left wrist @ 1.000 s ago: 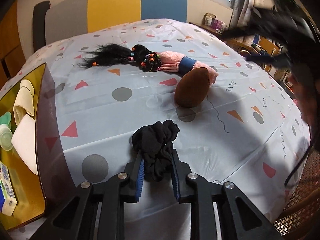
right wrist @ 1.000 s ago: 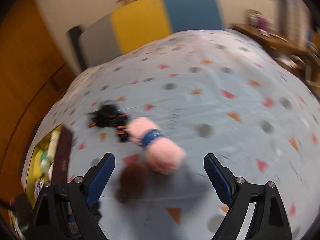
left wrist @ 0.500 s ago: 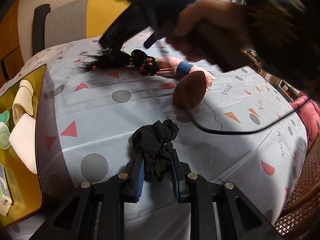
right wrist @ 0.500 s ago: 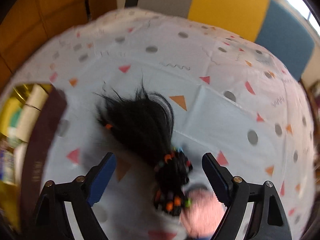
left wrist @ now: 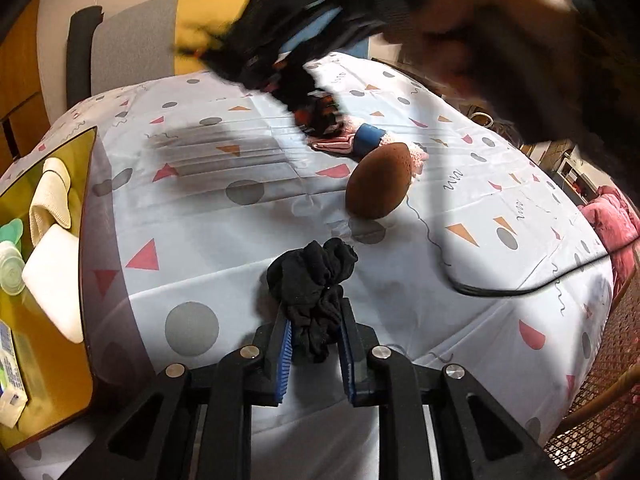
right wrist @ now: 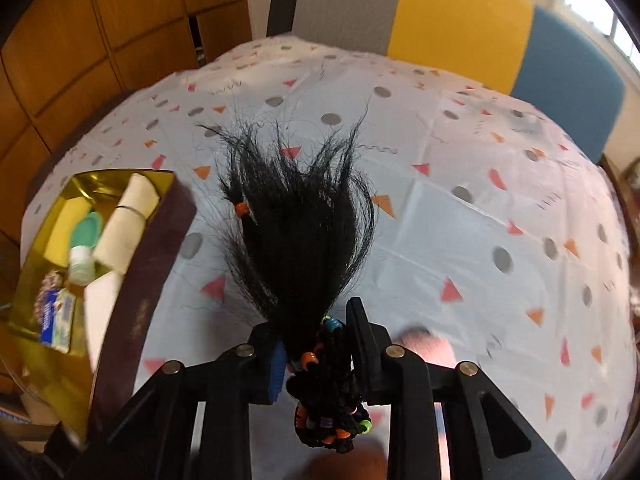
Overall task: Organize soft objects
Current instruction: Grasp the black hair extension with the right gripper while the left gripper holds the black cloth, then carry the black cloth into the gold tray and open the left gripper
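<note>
While the left gripper (left wrist: 315,340) stays low over the patterned tablecloth (left wrist: 224,240), its blue pads (left wrist: 285,354) are clenched on the near end of a crumpled black cloth (left wrist: 314,280), the rest of which bunches on the cloth just ahead of the fingertips. Its jaws have been closing a little further on that bundle. Ahead and slightly right of this gripper a brown oval soft ball (left wrist: 379,186) rests on the table, and just beyond it lies a pink fuzzy item with a blue band (left wrist: 370,138). To the left of the gripper stands a box with a gold lining (left wrist: 86,240), holding a rolled cream towel (left wrist: 50,196), a white pad and small green-capped bottles. A black cable (left wrist: 492,290) trails across the table to the right.

The right gripper (right wrist: 316,354) has just snapped shut, and it grasps a black hairpiece (right wrist: 300,232) at its beaded knot (right wrist: 328,408); the loose hair fans out ahead of the fingertips above the tablecloth (right wrist: 460,220), while the coloured beads hang back between the arms. In the left wrist view the person's hand (left wrist: 480,32) and that gripper appear blurred, far ahead and above. The gold box (right wrist: 132,280) sits to the left of the right gripper, and a grey, yellow and blue chair back (right wrist: 440,20) stands beyond the table.
</note>
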Motion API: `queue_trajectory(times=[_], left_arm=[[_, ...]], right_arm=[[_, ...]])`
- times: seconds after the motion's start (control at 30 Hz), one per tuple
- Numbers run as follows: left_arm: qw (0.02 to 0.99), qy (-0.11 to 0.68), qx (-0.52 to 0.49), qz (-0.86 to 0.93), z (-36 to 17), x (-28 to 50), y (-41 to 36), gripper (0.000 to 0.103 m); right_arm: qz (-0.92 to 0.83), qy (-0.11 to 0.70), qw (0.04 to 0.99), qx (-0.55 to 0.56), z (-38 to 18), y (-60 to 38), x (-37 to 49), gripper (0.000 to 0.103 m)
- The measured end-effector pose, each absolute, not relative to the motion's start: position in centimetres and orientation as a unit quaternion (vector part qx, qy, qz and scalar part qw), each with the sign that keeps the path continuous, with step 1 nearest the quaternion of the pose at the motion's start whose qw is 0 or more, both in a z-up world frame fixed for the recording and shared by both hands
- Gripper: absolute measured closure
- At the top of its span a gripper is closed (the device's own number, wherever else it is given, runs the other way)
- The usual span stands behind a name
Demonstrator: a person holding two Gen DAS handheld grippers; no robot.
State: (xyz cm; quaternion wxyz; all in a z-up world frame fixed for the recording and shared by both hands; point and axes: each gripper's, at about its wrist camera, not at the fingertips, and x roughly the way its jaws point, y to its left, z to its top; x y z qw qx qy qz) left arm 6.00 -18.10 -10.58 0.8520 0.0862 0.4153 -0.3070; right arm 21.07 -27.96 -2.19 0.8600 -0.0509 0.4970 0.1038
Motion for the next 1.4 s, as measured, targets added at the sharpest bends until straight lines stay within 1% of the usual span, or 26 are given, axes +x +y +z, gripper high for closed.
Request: queue_trajectory(times=[0.13, 0.23, 0.4, 0.5, 0.63, 0.77, 1.0, 1.23, 1.4], left_arm=[[0.852, 0.413, 0.090, -0.310, -10.0, 5.0, -17.9, 0.086], [0.853, 0.406, 0.095, -0.313, -9.1, 4.0, -17.7, 0.086], [0.859, 0.398, 0.086, -0.311, -7.3, 2.9, -17.0, 0.086], [0.867, 0.389, 0.074, -0.302, -5.7, 2.2, -16.0, 0.086], [0.879, 0.375, 0.060, -0.289, -3.4, 1.3, -14.6, 0.086], [0.885, 0.369, 0.047, -0.279, -2.1, 1.0, -13.3, 0.086], [0.896, 0.361, 0.010, -0.260, -0.2, 0.8, -10.3, 0.086], [0.913, 0.353, -0.045, -0.199, 1.6, 2.6, -3.6, 0.086], [0.918, 0.365, -0.084, -0.128, 1.2, 5.5, 1.9, 0.086]], right_arm=[[0.100, 0.493, 0.864, -0.011, -1.0, -29.7, 17.4, 0.075], [0.103, 0.502, 0.858, 0.017, -1.4, -30.9, 14.3, 0.075], [0.097, 0.531, 0.840, 0.050, -4.8, -31.5, 10.0, 0.075], [0.093, 0.545, 0.832, 0.050, -7.2, -31.0, 8.2, 0.075], [0.066, 0.557, 0.827, 0.033, -10.0, -30.5, 7.8, 0.075], [0.062, 0.553, 0.831, 0.005, -10.5, -30.0, 7.9, 0.075], [0.062, 0.553, 0.831, 0.000, -10.8, -29.7, 7.7, 0.073], [0.059, 0.549, 0.833, -0.017, -10.8, -29.5, 7.7, 0.073], [0.060, 0.549, 0.834, -0.019, -10.7, -29.7, 7.7, 0.073]])
